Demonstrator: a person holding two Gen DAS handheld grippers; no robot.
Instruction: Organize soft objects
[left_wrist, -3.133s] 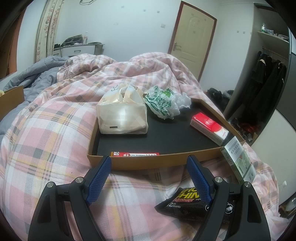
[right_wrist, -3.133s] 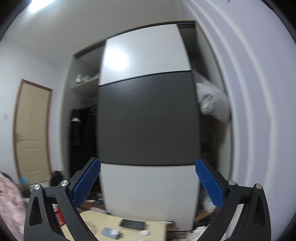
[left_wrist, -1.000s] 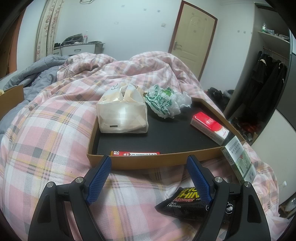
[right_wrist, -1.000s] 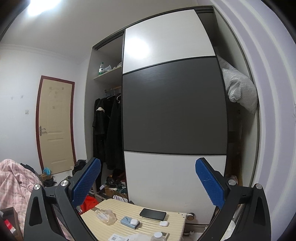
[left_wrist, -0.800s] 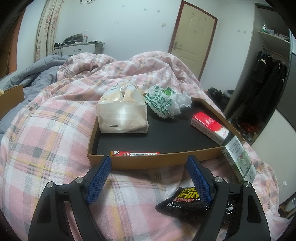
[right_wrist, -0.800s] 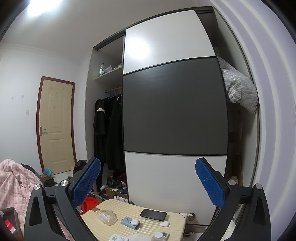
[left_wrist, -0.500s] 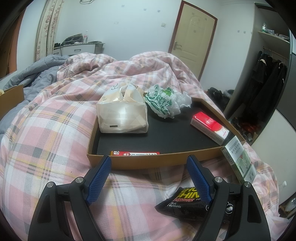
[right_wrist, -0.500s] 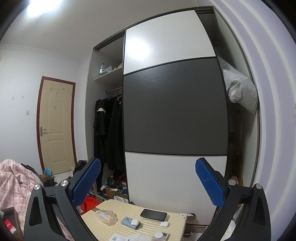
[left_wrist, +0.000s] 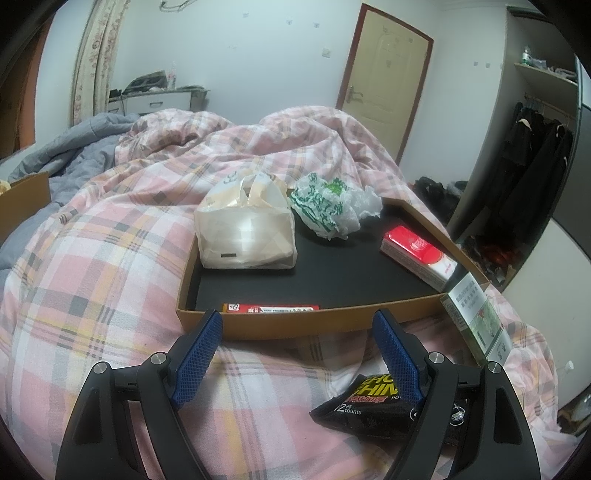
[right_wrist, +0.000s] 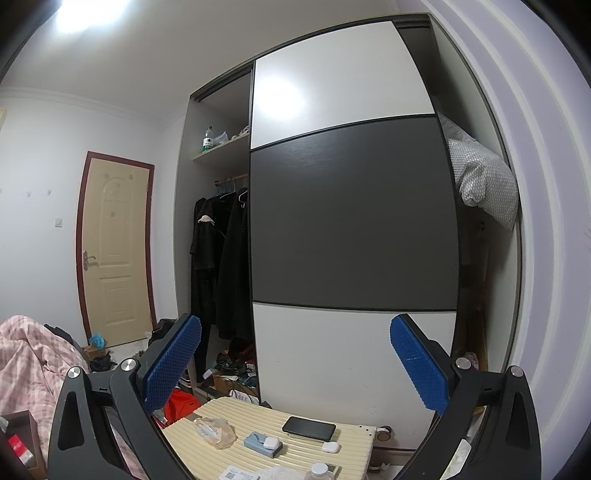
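In the left wrist view a shallow cardboard tray with a black floor lies on a pink plaid quilt. In it are a cream plastic bag, a crumpled green-and-white bag, a red-and-white pack and a flat red pack. A black pouch and a green-and-white box lie outside the tray, near my left gripper, which is open and empty just before the tray's front wall. My right gripper is open and empty, pointing at a wardrobe.
A grey duvet and a cardboard box lie at the left of the bed. In the right wrist view a cream suitcase carries a phone and small items before the sliding wardrobe door.
The right gripper's view swung left early on, bringing the door, hanging clothes and suitcase into sight; it has held still over the last second. The left gripper has not moved.
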